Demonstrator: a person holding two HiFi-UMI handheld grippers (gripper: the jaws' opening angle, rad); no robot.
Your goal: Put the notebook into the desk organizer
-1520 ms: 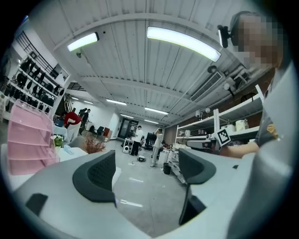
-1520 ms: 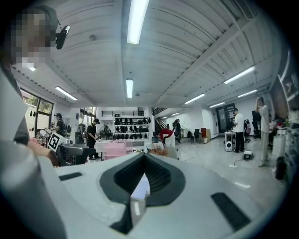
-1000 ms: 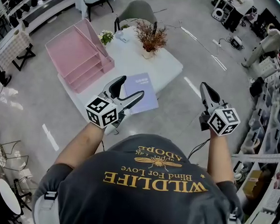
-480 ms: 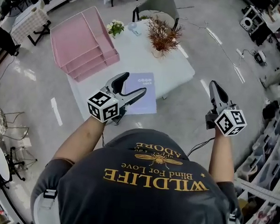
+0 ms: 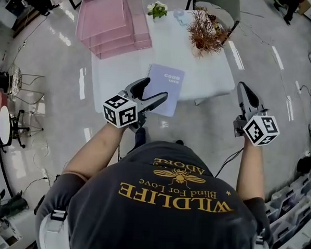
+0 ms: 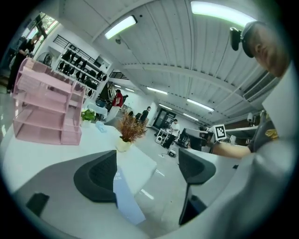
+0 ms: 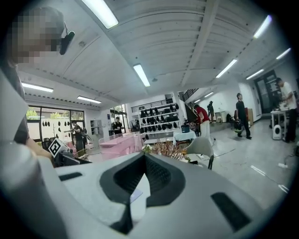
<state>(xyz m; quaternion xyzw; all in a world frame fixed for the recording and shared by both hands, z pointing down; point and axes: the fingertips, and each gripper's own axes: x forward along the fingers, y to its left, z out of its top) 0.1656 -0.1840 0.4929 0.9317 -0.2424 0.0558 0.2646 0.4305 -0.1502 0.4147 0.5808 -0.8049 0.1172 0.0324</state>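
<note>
A lavender notebook [image 5: 167,84] lies flat near the front edge of the white table [image 5: 210,72]. The pink tiered desk organizer [image 5: 115,20] stands at the table's far left corner. My left gripper [image 5: 154,90] is open and hovers over the notebook's near left part, with nothing between its fingers. In the left gripper view the notebook [image 6: 125,196] shows low between the open jaws, and the organizer [image 6: 44,109] stands far left. My right gripper [image 5: 243,89] is shut and empty, held off the table's right side above the floor.
A dried plant in a pot [image 5: 204,33] and a small flower pot [image 5: 157,9] stand at the table's far side, with a grey chair [image 5: 216,2] behind. Chairs and a round table [image 5: 3,124] stand at the left. People stand far off in the room.
The table and notebook now sit more squarely in front of me. My left gripper stays open over the notebook's near edge. The right gripper has kept its place, still shut.
</note>
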